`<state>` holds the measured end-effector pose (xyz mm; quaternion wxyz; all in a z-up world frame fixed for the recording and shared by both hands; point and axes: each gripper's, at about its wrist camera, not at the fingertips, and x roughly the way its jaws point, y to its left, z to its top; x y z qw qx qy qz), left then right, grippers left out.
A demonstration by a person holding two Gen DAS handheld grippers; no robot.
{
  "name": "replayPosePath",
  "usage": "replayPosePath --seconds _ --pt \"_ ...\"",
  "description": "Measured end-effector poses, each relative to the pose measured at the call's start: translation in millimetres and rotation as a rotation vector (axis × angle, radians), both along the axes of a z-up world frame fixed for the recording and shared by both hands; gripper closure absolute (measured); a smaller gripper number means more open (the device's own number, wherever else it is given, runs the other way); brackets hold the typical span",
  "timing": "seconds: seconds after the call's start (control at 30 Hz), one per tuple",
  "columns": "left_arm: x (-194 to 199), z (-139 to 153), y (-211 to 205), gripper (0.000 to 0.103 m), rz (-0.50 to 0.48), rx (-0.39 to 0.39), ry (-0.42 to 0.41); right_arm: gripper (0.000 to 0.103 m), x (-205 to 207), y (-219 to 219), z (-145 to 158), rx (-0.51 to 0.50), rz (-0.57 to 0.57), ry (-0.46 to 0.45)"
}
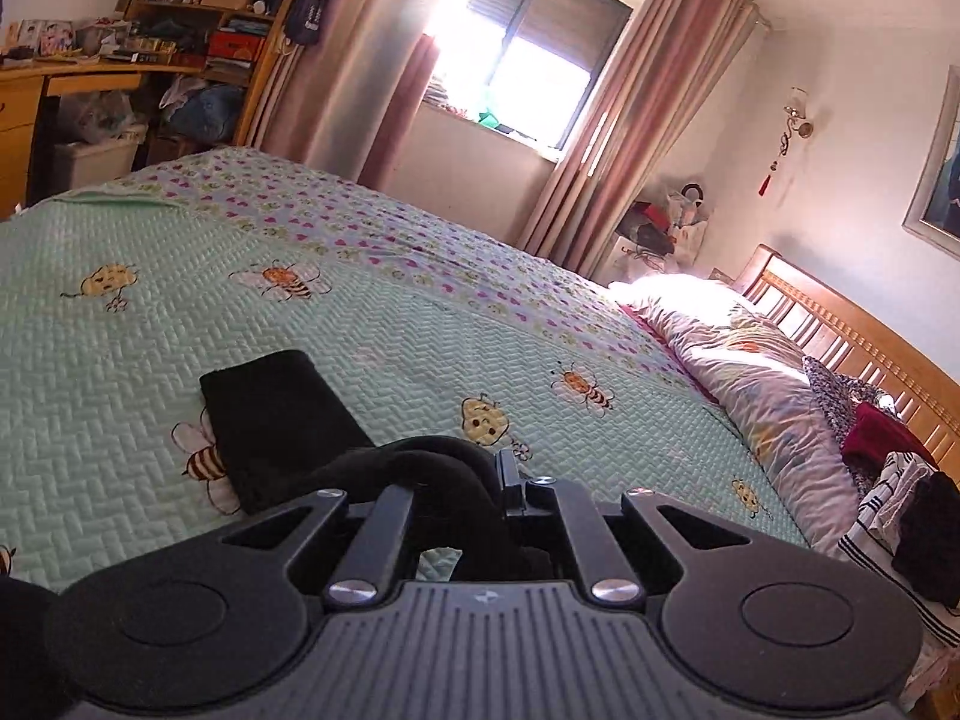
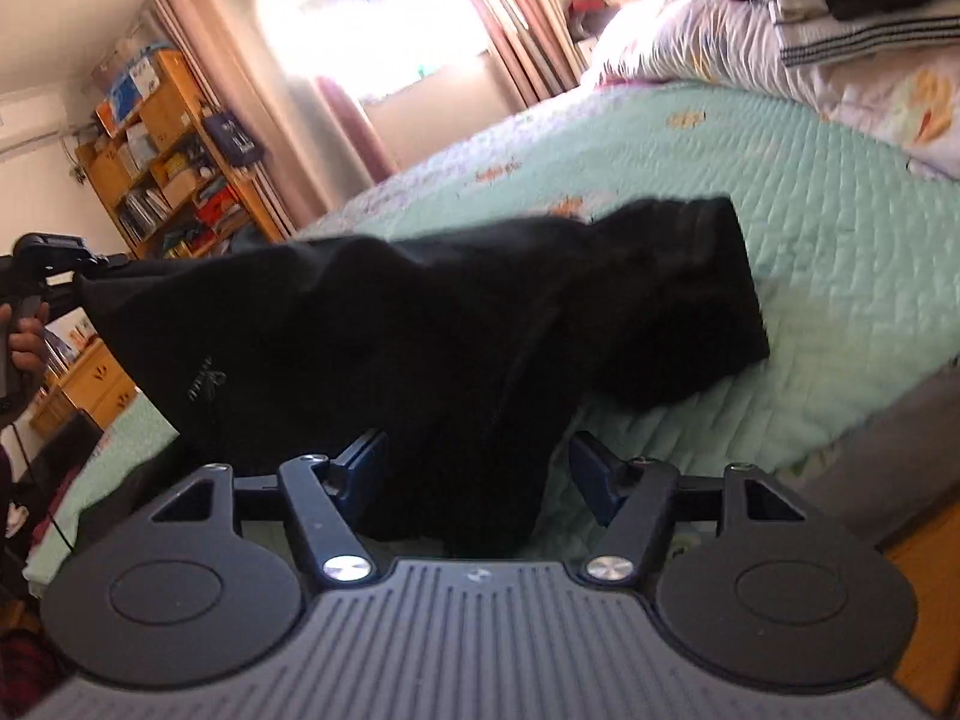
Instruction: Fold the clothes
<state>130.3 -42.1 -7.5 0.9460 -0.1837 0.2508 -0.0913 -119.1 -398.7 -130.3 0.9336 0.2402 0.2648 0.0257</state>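
A black garment (image 2: 420, 336) lies stretched across the mint green quilted bedspread (image 2: 828, 276), partly lifted at its left end. My left gripper (image 1: 474, 474) is shut on a bunched edge of the black garment (image 1: 282, 420), whose far end rests flat on the bedspread (image 1: 390, 312). In the right wrist view the left gripper (image 2: 54, 264) shows at the far left, holding the garment's raised corner. My right gripper (image 2: 477, 468) is open, with its jaws apart on either side of the garment's near edge, which hangs between them.
A folded duvet (image 1: 744, 360) and a pile of clothes (image 1: 888, 468) lie by the wooden headboard (image 1: 852, 324) on the right. A bookshelf and desk (image 1: 180, 30) stand beyond the bed's far left. A curtained window (image 1: 528, 54) is behind the bed.
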Motion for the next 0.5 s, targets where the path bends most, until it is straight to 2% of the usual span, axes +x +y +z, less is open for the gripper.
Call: replayPosePath --seconds 0.13,0.2,0.27,0.33,0.5 --pt "-12.9 -16.2 14.6 0.096 0.024 0.015 0.005 0.033 11.8 -1.0 -17.8 0.095 0.007 -0.018" --pt "-16.3 -23.1 17.8 0.096 0.033 0.020 0.016 0.033 16.3 2.5 -22.9 0.101 0.020 -0.047" --pt "-20.0 -27.6 21.5 0.096 0.036 0.016 0.021 0.040 19.9 7.8 -22.6 0.081 0.031 -0.053" --pt "-23.2 -28.7 23.2 0.096 0.033 0.009 0.021 0.063 17.4 5.5 -19.6 0.134 0.041 -0.075" --pt "-30.0 -26.7 25.5 0.096 0.021 -0.014 0.015 0.084 7.4 -13.3 -7.1 0.330 0.035 -0.139"
